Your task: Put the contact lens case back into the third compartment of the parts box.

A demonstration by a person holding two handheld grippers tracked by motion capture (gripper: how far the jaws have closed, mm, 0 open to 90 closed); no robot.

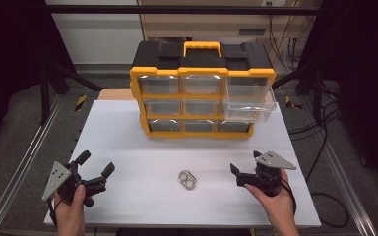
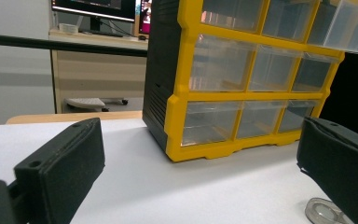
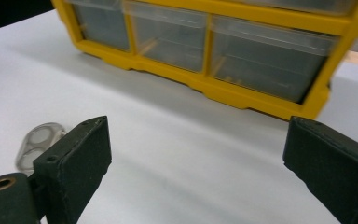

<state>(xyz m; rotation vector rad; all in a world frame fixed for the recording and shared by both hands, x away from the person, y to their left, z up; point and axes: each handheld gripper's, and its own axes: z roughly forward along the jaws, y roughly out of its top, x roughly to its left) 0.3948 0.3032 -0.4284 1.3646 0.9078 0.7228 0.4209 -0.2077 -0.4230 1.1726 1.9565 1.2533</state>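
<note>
A white table [image 1: 128, 132] seen from above, with a person's two hands coming in from 6 o'clock, each holding a black two-jaw gripper.

The left gripper [image 1: 97, 164] sits at about 8 o'clock on the table, jaws spread wide with nothing between them. The right gripper [image 1: 243, 166] sits at about 4 o'clock, jaws also wide apart and empty; from above one of its jaws is partly hidden under its grey plate.

Between the two grippers, near 6 o'clock and apart from both, lies a small clear ring-shaped piece [image 1: 188, 180] flat on the table. It seems to have two round openings, but it is too small to say what it is. In the left gripper view it [image 2: 324, 212] is cut off at the bottom edge and partly hidden behind a jaw; in the right gripper view it [image 3: 39, 140] is partly hidden behind a jaw as well.

At 12 o'clock stands a yellow and black drawer cabinet [image 1: 202, 64] with a carry handle and three rows of clear drawers. Its top right drawer [image 1: 250, 101] is pulled out towards the person; its inside cannot be made out. The contents of the other drawers are blurred behind the plastic.

The surroundings beyond the table are dark.
</note>
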